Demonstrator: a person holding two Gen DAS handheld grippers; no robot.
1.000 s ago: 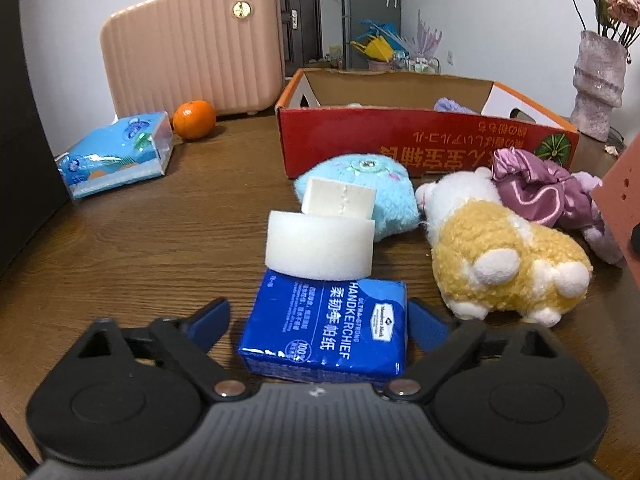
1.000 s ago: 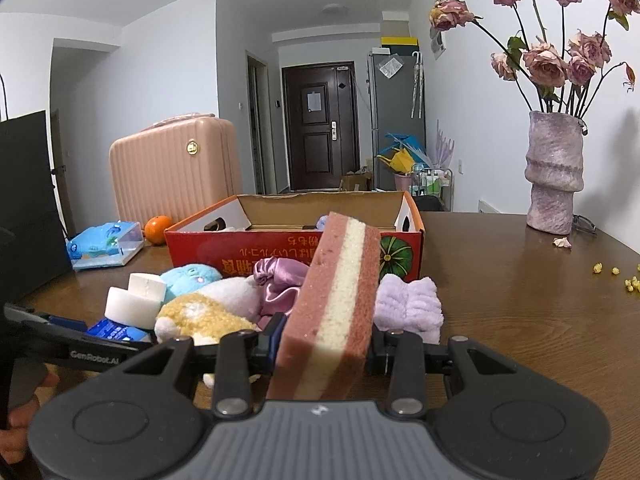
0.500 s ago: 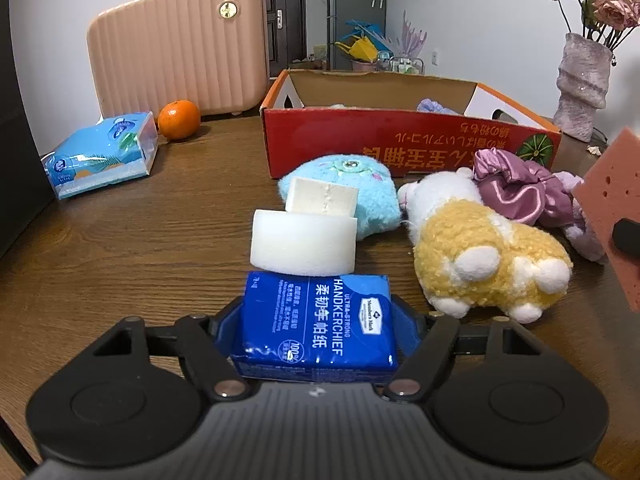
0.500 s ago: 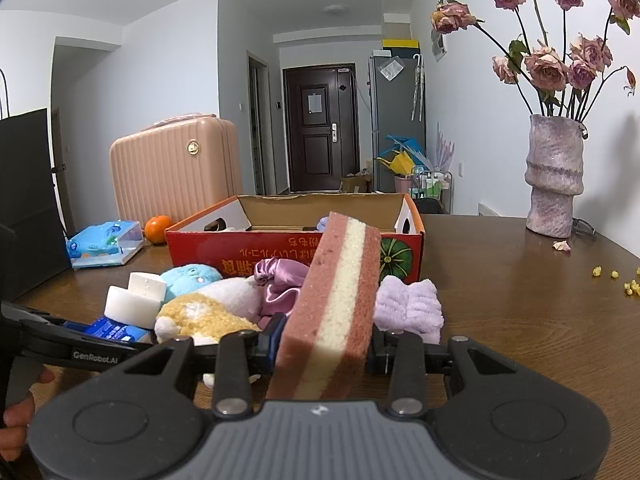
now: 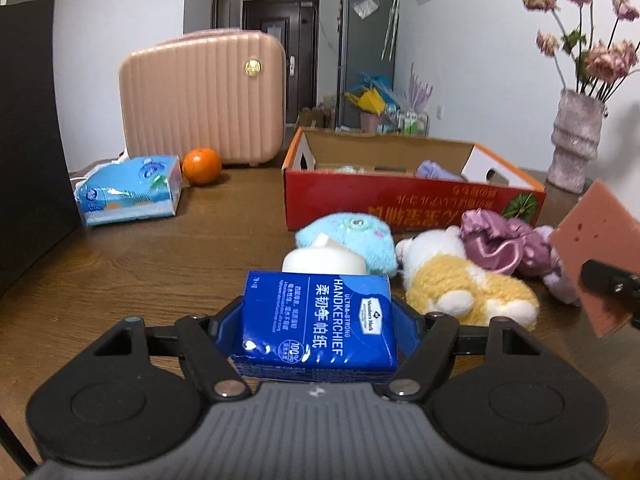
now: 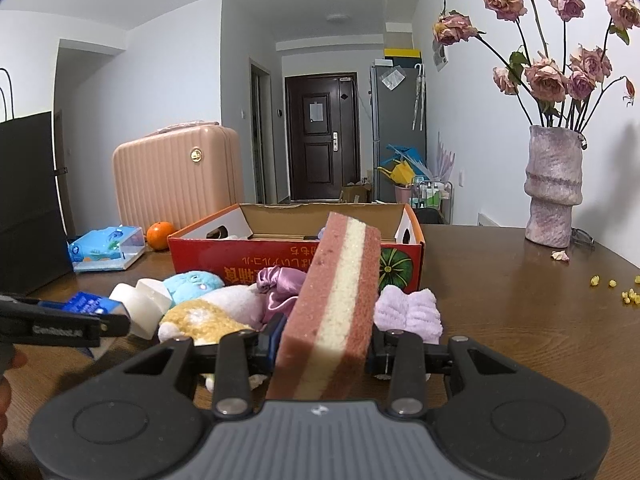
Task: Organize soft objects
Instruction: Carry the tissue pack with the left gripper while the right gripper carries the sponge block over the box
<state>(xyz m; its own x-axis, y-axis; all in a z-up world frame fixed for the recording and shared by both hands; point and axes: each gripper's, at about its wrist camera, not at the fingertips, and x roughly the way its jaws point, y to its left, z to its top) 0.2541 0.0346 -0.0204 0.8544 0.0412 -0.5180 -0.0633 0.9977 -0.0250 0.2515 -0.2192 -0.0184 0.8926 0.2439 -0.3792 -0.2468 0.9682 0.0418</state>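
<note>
My left gripper [image 5: 318, 320] is shut on a blue handkerchief tissue pack [image 5: 316, 320] and holds it above the table. My right gripper [image 6: 326, 344] is shut on a pink-and-cream layered sponge [image 6: 332, 304], held upright; the sponge also shows in the left wrist view [image 5: 592, 248]. An open red cardboard box [image 5: 412, 204] stands behind, with a purple cloth [image 5: 434, 170] inside. In front of it lie a white foam roll [image 5: 324, 260], a blue plush [image 5: 352, 240], a yellow-white plush [image 5: 460, 284], a purple satin scrunchie [image 5: 496, 244] and a lilac towel bow [image 6: 408, 308].
A pink suitcase [image 5: 204, 96], an orange [image 5: 201, 165] and a blue tissue box [image 5: 128, 190] stand at the back left. A black bag [image 5: 28, 140] is at the left edge. A vase of dried roses [image 6: 554, 184] stands at the right, with crumbs [image 6: 616, 292] near it.
My left gripper closed on the blue tissue pack and lifted it off the table, tilting its view up. My right gripper kept hold of the sponge and rose slightly.
</note>
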